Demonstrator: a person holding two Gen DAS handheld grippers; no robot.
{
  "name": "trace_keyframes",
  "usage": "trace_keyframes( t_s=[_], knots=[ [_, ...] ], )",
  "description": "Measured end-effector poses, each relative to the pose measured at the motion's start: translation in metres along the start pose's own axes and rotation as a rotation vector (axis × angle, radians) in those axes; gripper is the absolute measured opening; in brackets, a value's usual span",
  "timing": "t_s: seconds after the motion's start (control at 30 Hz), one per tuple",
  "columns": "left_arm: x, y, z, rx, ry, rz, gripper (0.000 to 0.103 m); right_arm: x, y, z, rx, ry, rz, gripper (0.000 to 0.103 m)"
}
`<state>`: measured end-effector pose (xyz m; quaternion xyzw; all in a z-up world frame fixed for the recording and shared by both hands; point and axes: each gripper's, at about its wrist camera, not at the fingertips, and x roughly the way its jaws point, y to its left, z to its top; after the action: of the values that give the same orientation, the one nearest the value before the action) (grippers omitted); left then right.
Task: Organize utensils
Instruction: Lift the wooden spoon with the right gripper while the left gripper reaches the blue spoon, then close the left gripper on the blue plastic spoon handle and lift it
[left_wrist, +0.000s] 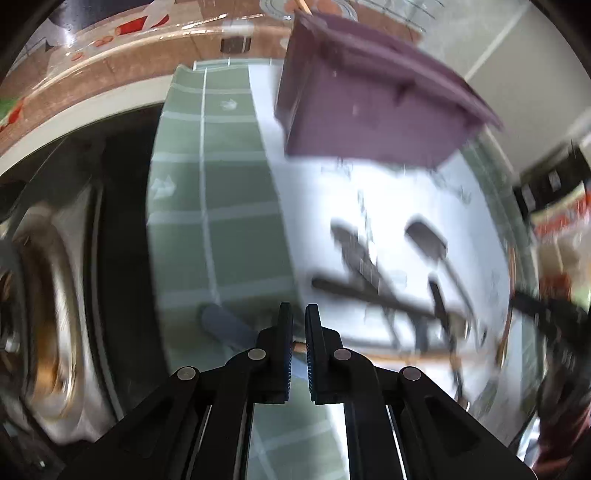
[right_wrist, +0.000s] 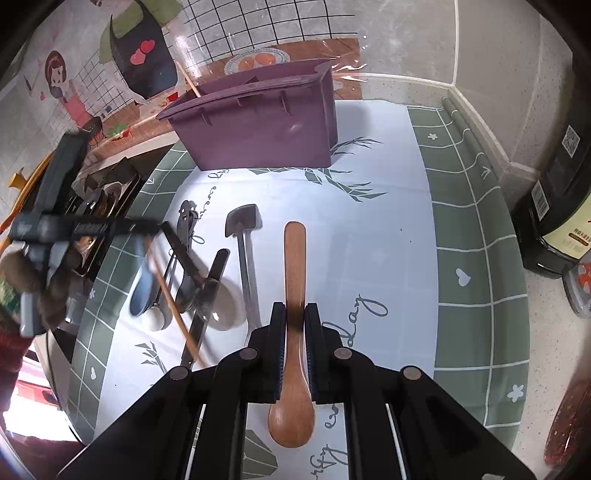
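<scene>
- While the right gripper (right_wrist: 294, 317) is clamping the neck of a wooden spoon (right_wrist: 294, 332), the spoon's bowl is hanging nearest the camera and its handle is pointing away over the cloth.
- The left gripper (left_wrist: 299, 317) is pinching a thin wooden chopstick (left_wrist: 406, 357), its jaws standing almost closed on the stick, which is running off to the right in that blurred view.
- Loose utensils (right_wrist: 207, 273) are lying on the tablecloth (right_wrist: 369, 221) to the left of the spoon: a small spatula (right_wrist: 243, 236), metal spoons, a knife.
- Farther back, a purple caddy (right_wrist: 258, 125) is standing upright on the cloth, holding one chopstick that is leaning out of its left end.
- A dark bottle (right_wrist: 565, 206) is standing at the right, beside the tiled wall.
</scene>
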<state>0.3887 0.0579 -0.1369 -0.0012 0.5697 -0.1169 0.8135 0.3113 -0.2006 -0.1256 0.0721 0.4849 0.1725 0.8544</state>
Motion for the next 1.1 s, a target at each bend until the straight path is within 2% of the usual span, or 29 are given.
trace_keyframes(
  t_s=[0.17,0.23,0.33,0.4,0.43,0.5,0.57,0.67,0.8,0.9,1.03,1.1],
  knots=[
    [-0.015,-0.006,-0.049,0.026,0.093,-0.054,0.008,0.006,0.003,0.002,-0.007,0.011,0.011,0.009],
    [-0.026,-0.017,-0.063,0.085,0.08,-0.059,0.008,0.008,0.005,0.003,-0.016,0.016,0.012,0.009],
    [-0.053,-0.052,-0.084,0.336,-0.007,-0.049,0.008,0.011,0.009,0.004,-0.03,0.023,0.016,0.009],
    [-0.057,-0.073,-0.093,0.481,-0.019,-0.024,0.008,0.012,0.01,0.004,-0.035,0.027,0.019,0.009],
    [-0.056,-0.084,-0.097,0.557,-0.003,-0.015,0.008,0.013,0.012,0.004,-0.038,0.029,0.021,0.009],
    [-0.048,-0.096,-0.102,0.649,0.046,-0.004,0.008,0.013,0.013,0.004,-0.042,0.03,0.025,0.009],
    [-0.037,-0.107,-0.102,0.724,0.081,0.042,0.008,0.012,0.014,0.004,-0.043,0.029,0.028,0.009],
    [-0.028,-0.109,-0.098,0.742,0.089,0.094,0.008,0.007,0.013,0.001,-0.035,0.021,0.029,0.009],
    [-0.017,-0.103,-0.084,0.669,0.061,0.125,0.017,0.003,0.007,-0.001,-0.017,0.019,0.02,0.009],
    [-0.016,-0.088,-0.075,0.586,0.054,0.115,0.024,0.004,0.004,-0.003,-0.008,0.025,0.018,0.009],
    [-0.015,-0.085,-0.08,0.608,0.101,0.08,0.035,0.006,0.003,-0.005,-0.003,0.031,0.026,0.009],
    [-0.02,-0.088,-0.08,0.606,0.099,0.04,0.036,0.006,0.004,-0.005,-0.005,0.031,0.028,0.009]
  ],
)
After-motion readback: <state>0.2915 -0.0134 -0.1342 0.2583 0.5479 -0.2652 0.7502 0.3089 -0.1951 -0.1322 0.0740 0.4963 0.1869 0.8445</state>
